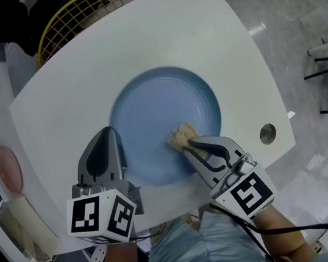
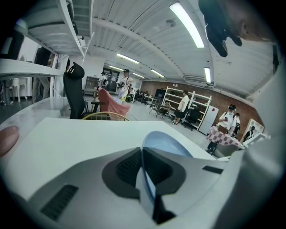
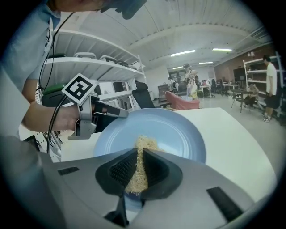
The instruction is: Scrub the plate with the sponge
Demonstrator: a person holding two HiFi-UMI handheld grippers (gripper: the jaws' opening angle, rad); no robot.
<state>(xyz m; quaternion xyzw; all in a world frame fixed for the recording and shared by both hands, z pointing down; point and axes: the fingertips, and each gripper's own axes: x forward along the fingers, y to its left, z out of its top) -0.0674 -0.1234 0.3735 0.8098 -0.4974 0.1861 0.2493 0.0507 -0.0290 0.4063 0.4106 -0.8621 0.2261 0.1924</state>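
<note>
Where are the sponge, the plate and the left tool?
sponge (image 1: 181,135), head view, its tan middle.
plate (image 1: 159,103), head view, bare blue centre.
left tool (image 1: 111,133), head view, between its tips, at the plate's rim.

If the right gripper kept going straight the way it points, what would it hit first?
Probably the plate: the sponge in the right gripper seems to rest on its floor, though depth is unclear.
</note>
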